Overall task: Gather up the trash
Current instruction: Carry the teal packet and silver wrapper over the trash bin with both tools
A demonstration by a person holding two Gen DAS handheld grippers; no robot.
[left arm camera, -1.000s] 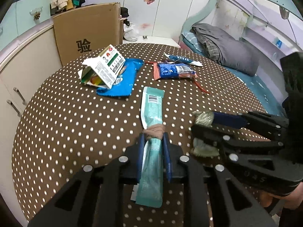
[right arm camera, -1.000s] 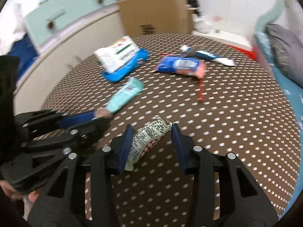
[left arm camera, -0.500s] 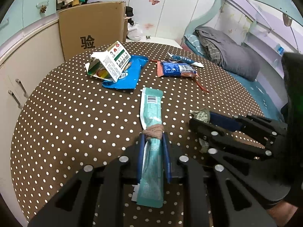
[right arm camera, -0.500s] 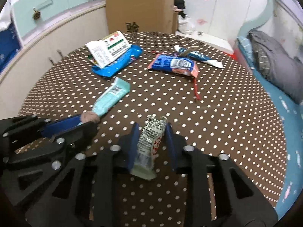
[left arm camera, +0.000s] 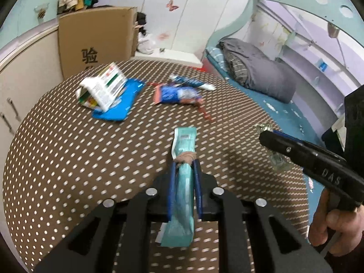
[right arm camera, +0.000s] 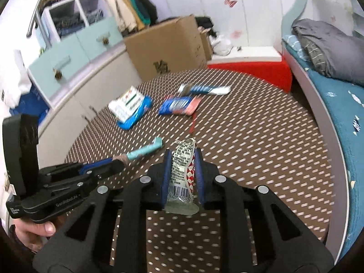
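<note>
My left gripper (left arm camera: 184, 166) is shut on a long teal wrapper (left arm camera: 183, 143) and holds it above the brown dotted table (left arm camera: 56, 147). It also shows in the right wrist view (right arm camera: 145, 151). My right gripper (right arm camera: 182, 157) is shut on a silver wrapper with red checks (right arm camera: 183, 166), lifted off the table. That wrapper peeks past the right gripper in the left wrist view (left arm camera: 264, 127). On the far table lie a white carton (left arm camera: 102, 89) on a blue bag (left arm camera: 118, 107), a blue and pink packet (left arm camera: 176, 94) and a blue tube (right arm camera: 203, 89).
A cardboard box (left arm camera: 95, 43) stands behind the table beside pale cabinets (right arm camera: 75, 52). A bed with a grey duvet (left arm camera: 257, 72) runs along the right. A red step (right arm camera: 250, 70) sits past the table's far edge.
Both grippers have lifted up and back from the table with their wrappers. The right gripper closed on the silver wrapper a second ago and now holds it raised.
</note>
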